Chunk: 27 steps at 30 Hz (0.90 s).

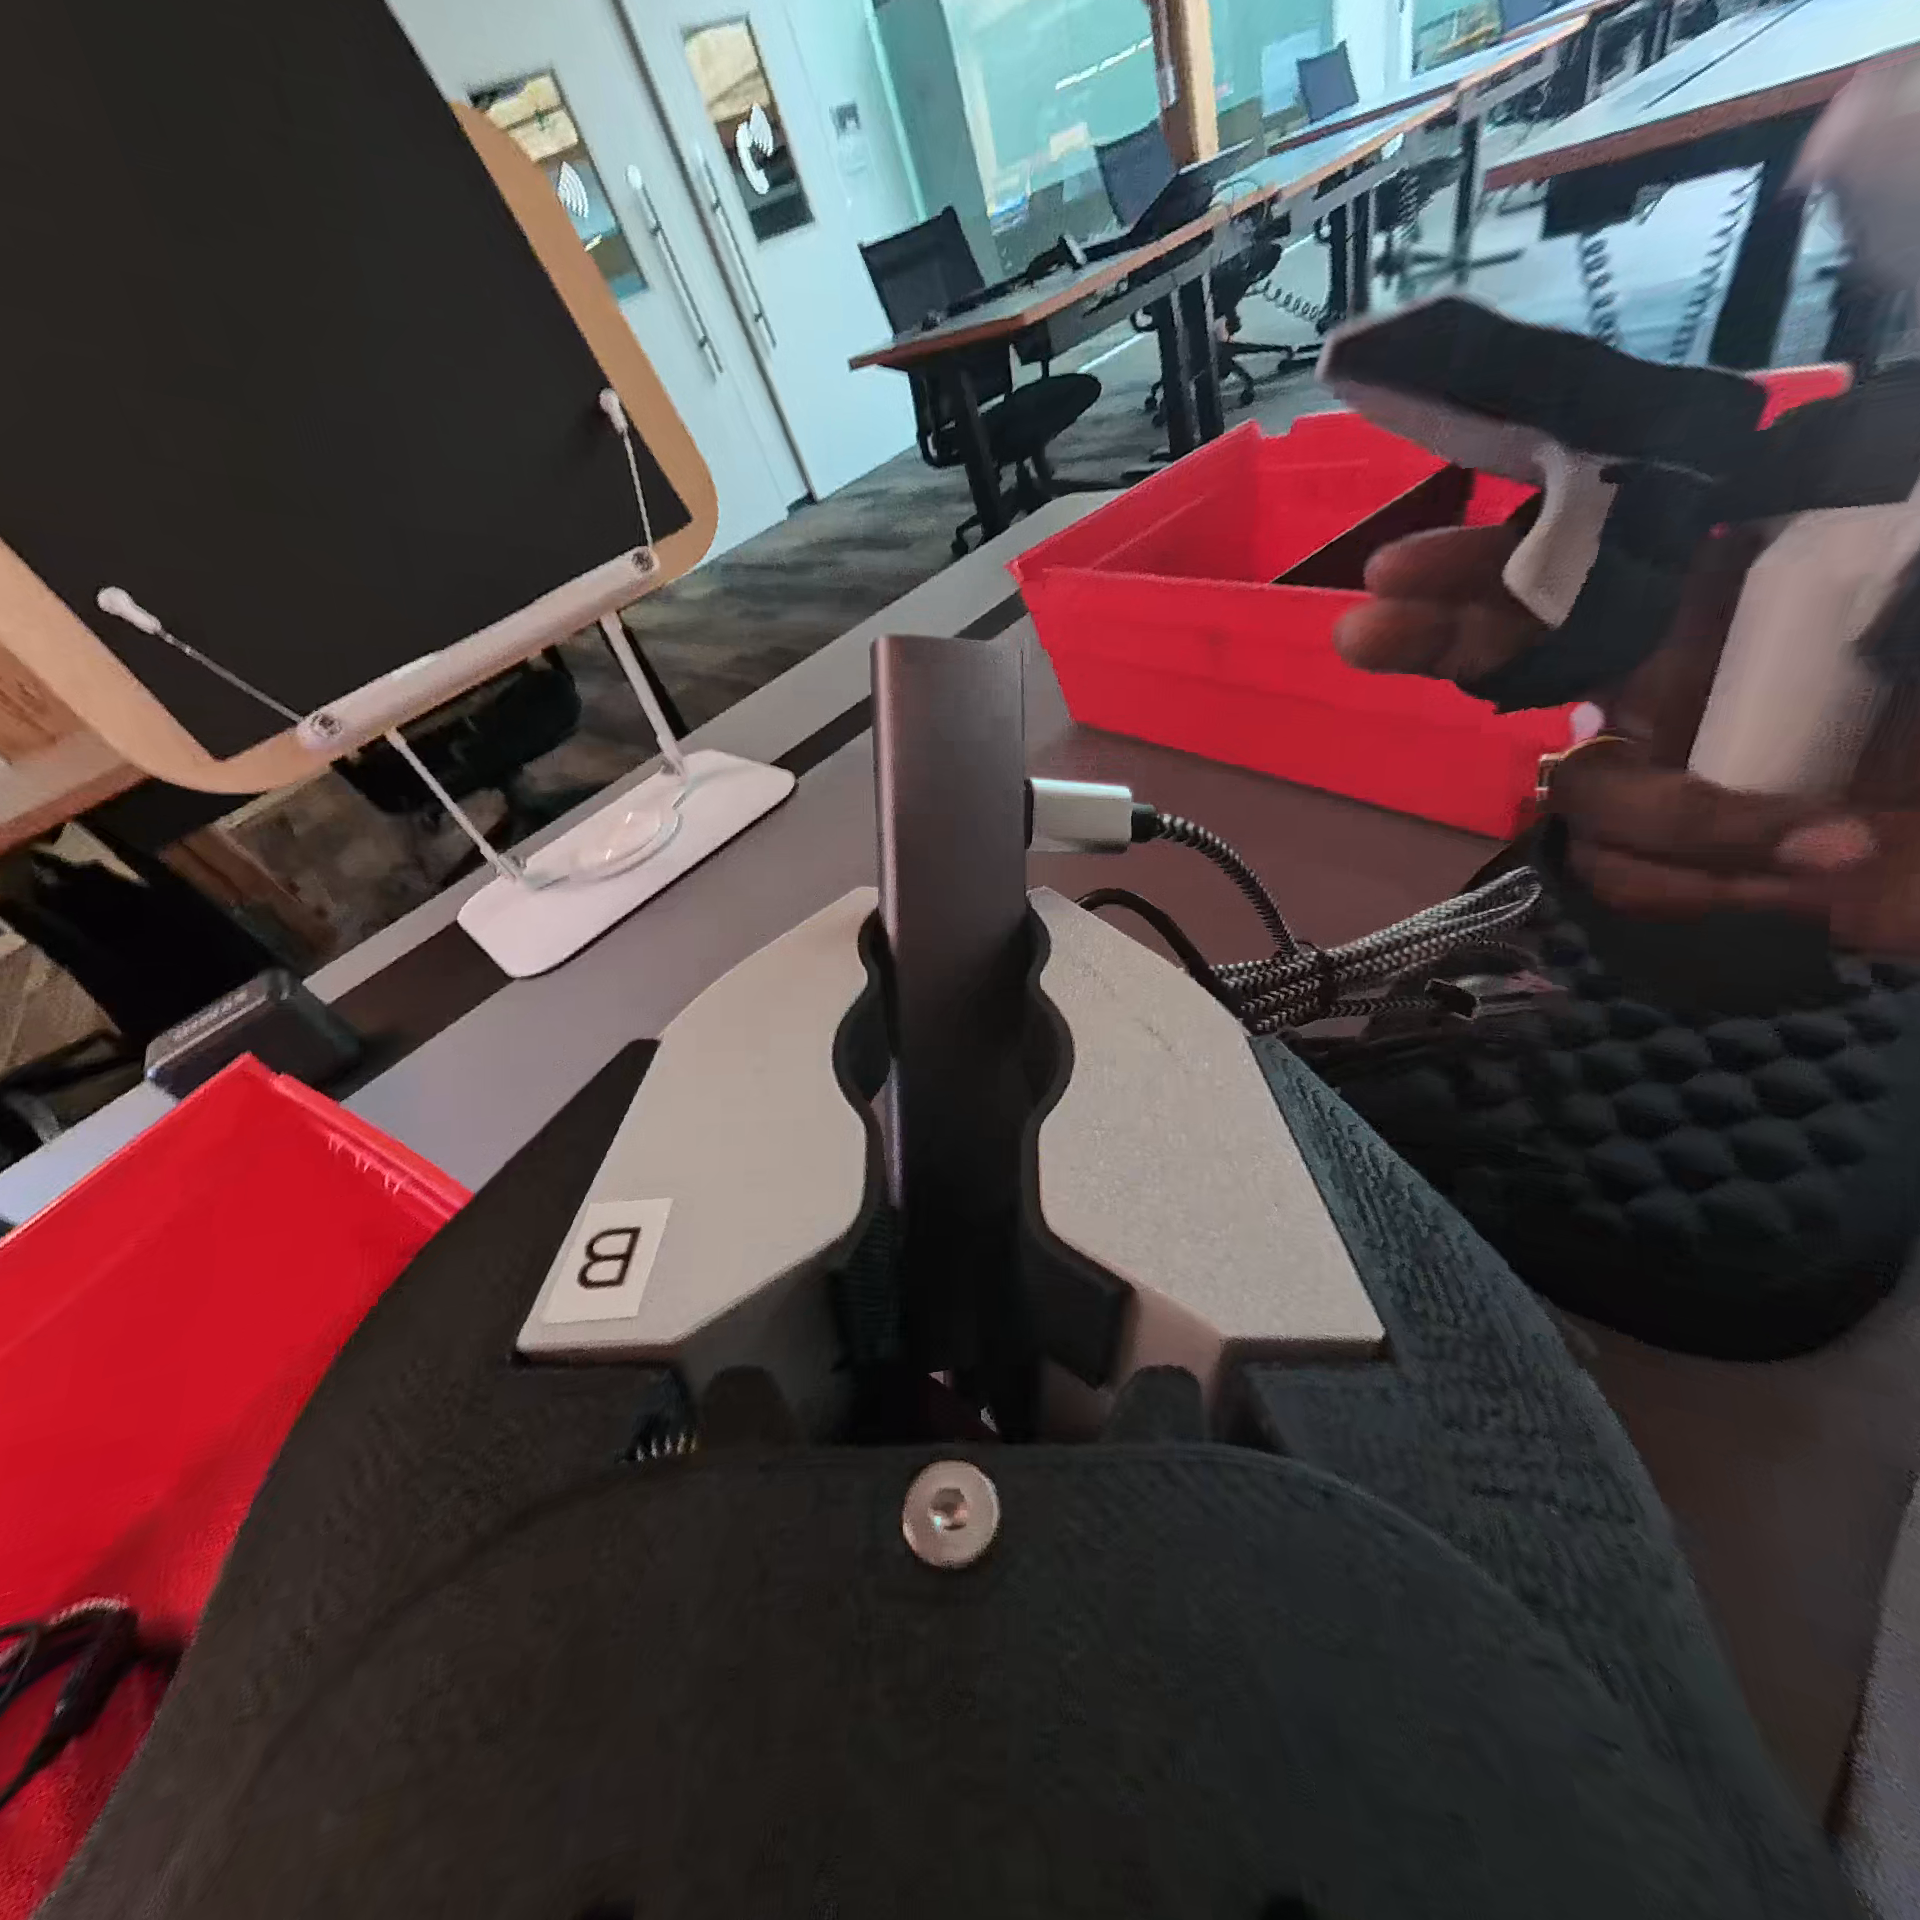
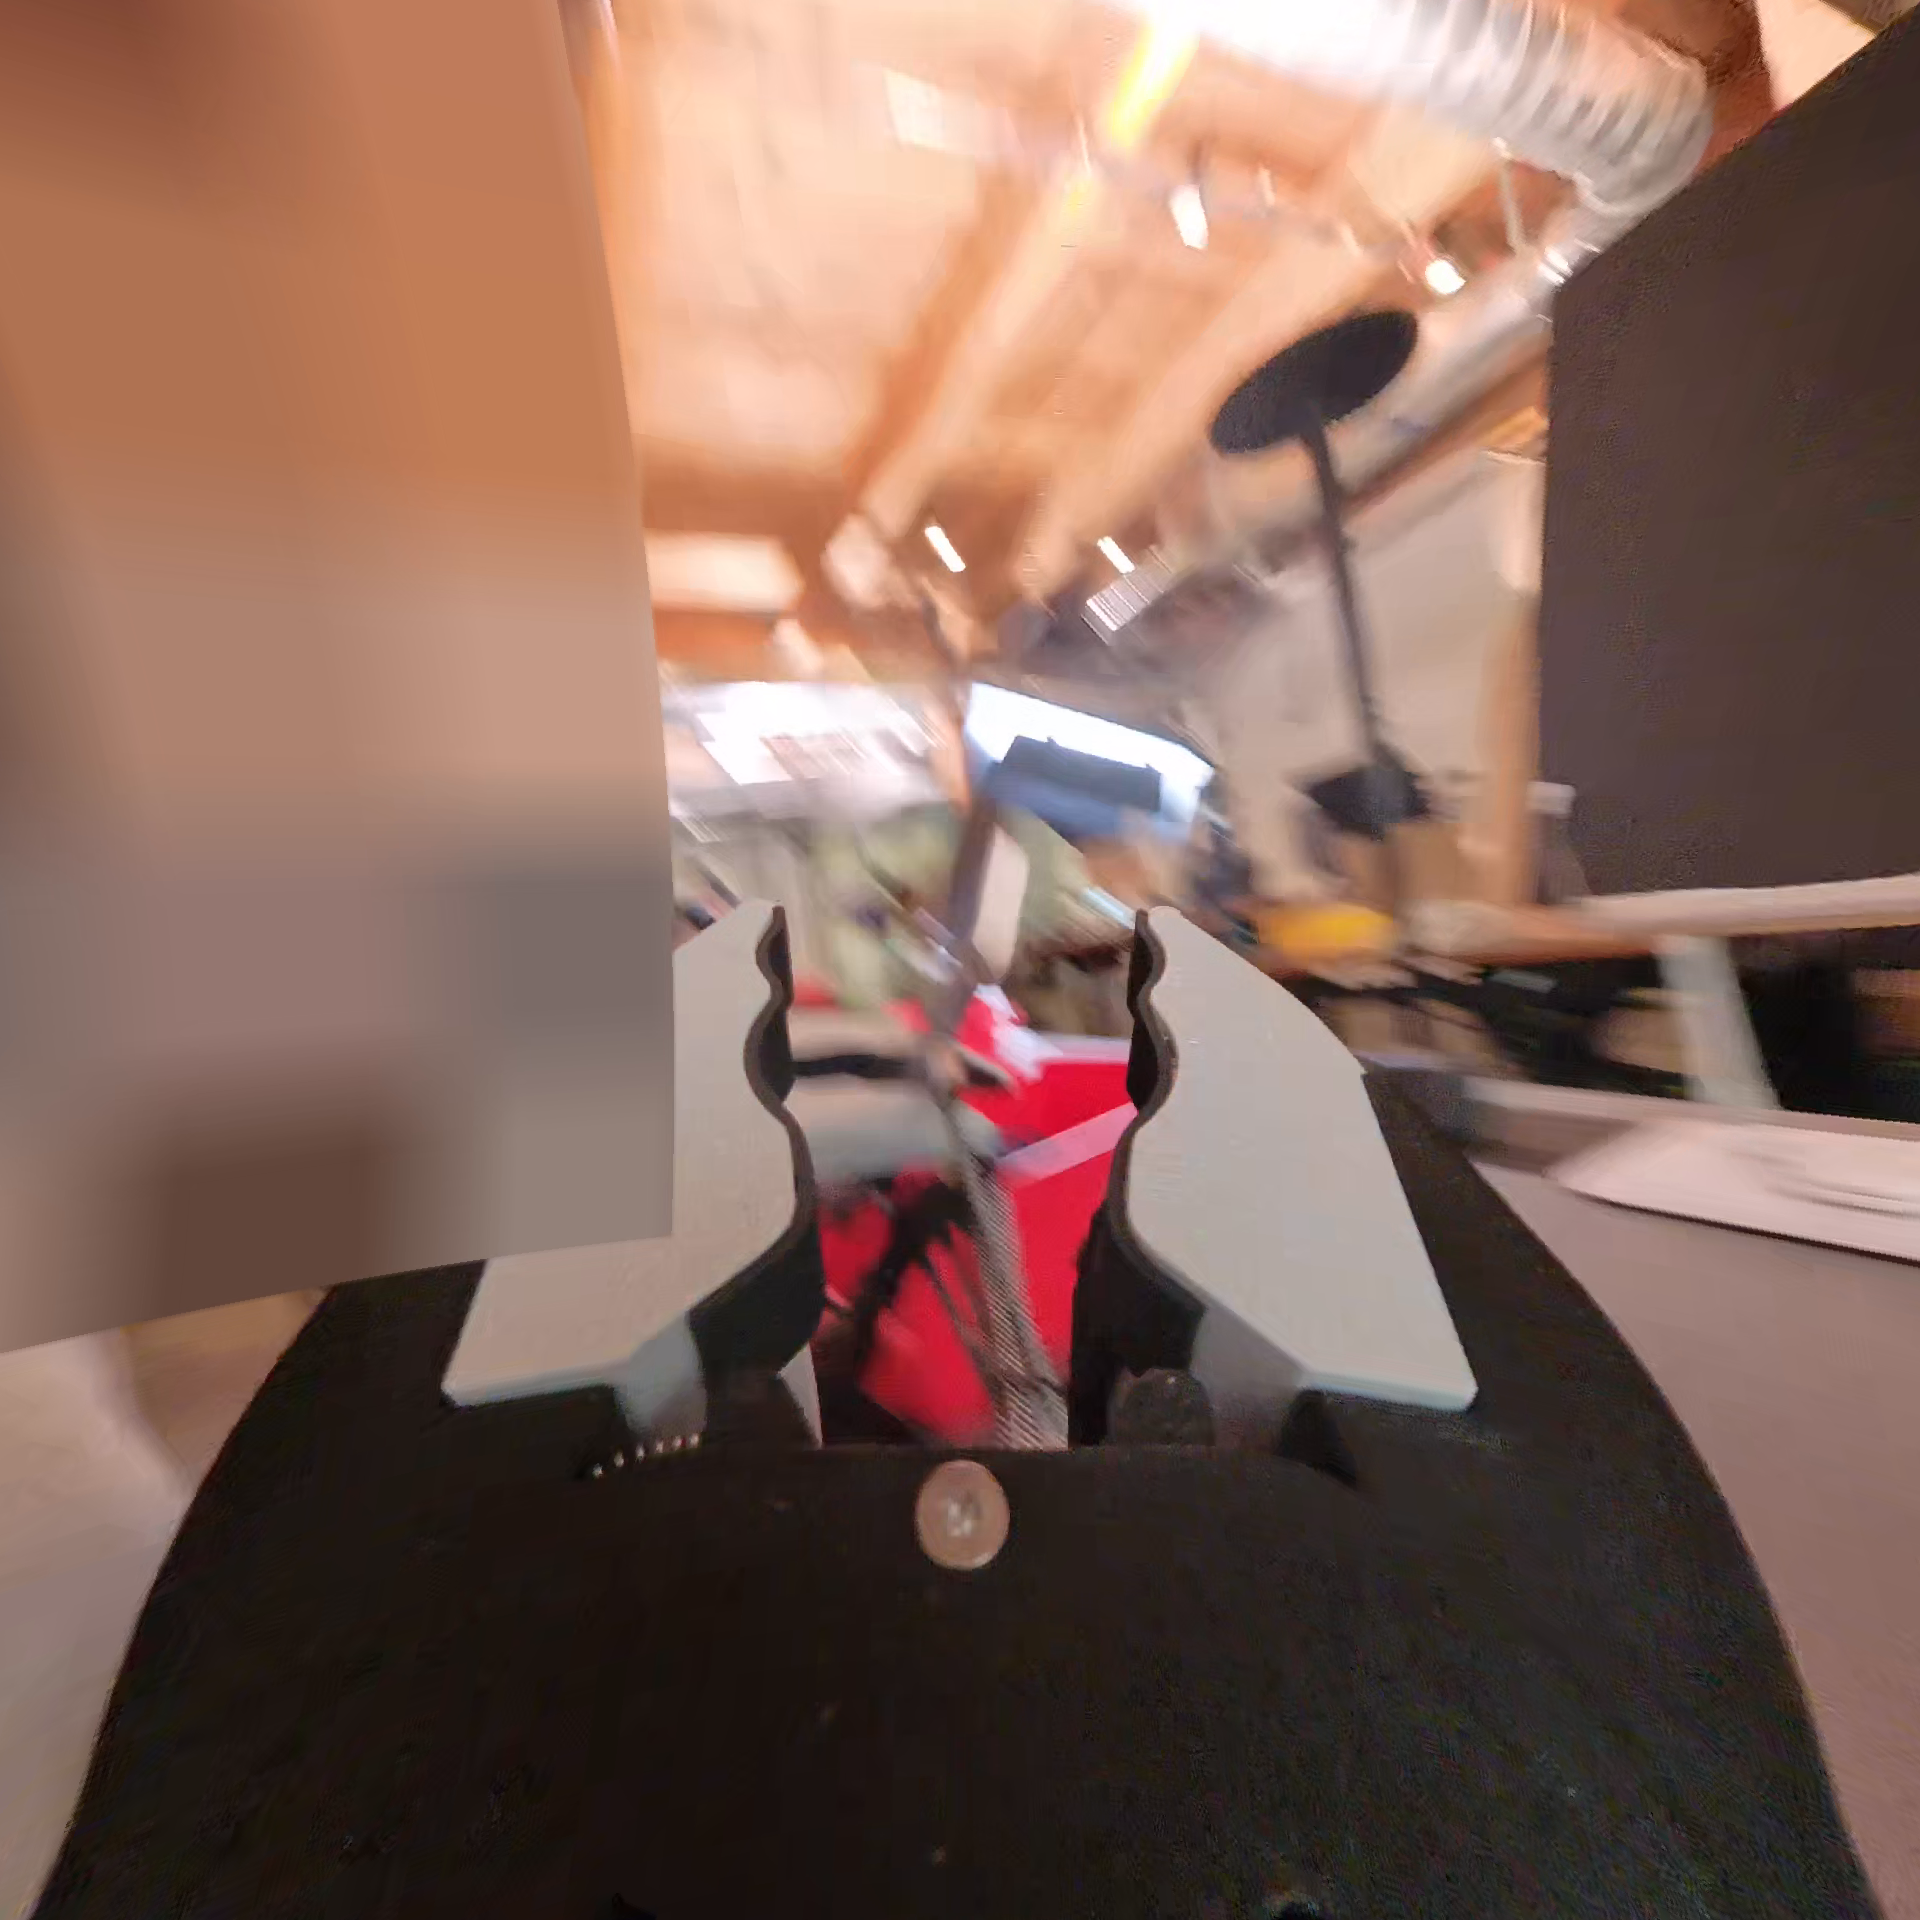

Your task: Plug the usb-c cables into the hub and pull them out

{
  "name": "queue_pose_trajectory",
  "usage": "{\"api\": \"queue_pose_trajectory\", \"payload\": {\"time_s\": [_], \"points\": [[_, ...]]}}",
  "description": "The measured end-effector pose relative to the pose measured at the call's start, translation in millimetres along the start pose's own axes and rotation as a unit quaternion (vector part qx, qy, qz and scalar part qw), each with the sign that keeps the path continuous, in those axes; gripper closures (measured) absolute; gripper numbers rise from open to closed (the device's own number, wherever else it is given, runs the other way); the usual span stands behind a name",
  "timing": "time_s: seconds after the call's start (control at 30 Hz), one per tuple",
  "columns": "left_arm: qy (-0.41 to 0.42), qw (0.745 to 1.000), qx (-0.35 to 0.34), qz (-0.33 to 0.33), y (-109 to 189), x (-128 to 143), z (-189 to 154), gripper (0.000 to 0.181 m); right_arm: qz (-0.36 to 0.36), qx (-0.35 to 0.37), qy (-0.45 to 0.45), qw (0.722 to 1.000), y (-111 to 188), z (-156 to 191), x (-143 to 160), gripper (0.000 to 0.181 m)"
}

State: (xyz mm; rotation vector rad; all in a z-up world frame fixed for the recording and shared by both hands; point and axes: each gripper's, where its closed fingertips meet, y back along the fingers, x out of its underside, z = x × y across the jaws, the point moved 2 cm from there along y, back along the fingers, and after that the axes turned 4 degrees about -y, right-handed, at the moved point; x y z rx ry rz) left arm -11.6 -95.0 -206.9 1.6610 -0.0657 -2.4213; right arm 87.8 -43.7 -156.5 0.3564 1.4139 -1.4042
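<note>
The left gripper (image 1: 951,935) clamps the rigid grey hub (image 1: 940,810) upright; one braided usb-c cable (image 1: 1226,883) sits plugged. The right gripper (image 2: 961,956) is open, empty. The limp cable is best gripped at its silver plug (image 1: 1081,816).

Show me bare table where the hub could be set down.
Bare dark table lies between the white stand base and far red bin. Crowded right: braided cables on the black mat. Near-left holds another red bin.

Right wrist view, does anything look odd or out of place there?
Yes. The right claw is open and tilted up toward the ceiling, holding nothing, with the picture motion-blurred. The braided cable is plugged into the hub, clamped in the left claw.
</note>
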Motion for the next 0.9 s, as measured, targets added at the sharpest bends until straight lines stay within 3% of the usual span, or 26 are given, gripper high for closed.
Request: {"api": "queue_pose_trajectory", "payload": {"time_s": [0.03,0.13,0.2,0.37,0.5,0.63,0.77,0.9], "points": [[0.0,1.0,-0.005,0.006,-0.4,1.7,1.2,0.162,0.06,0.043,0.09,0.993,-3.2,-4.2,14.0,0.122],[-0.002,1.0,-0.006,0.019,-2.5,3.9,-0.7,0.162,0.205,0.138,0.327,0.912,-8.8,-14.0,46.9,0.131],[-0.015,0.999,-0.008,0.036,-4.7,6.6,-3.4,0.162,0.231,0.158,0.429,0.859,-15.0,-10.9,56.8,0.143],[-0.048,0.997,-0.006,0.059,-8.5,8.1,-11.9,0.162,0.289,0.17,0.522,0.784,-23.5,-14.5,76.1,0.157],[-0.054,0.996,-0.001,0.066,-9.8,9.9,-13.9,0.162,0.3,0.167,0.522,0.781,-23.4,-17.2,81.0,0.167],[-0.086,0.991,-0.022,0.097,-10.5,16.1,-11.0,0.162,0.325,0.18,0.545,0.752,-23.4,-22.1,89.8,0.17],[-0.086,0.991,-0.021,0.096,-9.1,17.8,-7.7,0.162,0.29,0.195,0.536,0.768,-23.9,-21.0,93.7,0.171],[-0.08,0.991,0.006,0.105,-9.3,20.4,-9.9,0.162,0.297,0.174,0.57,0.746,-16.9,-22.2,93.8,0.173]]}}
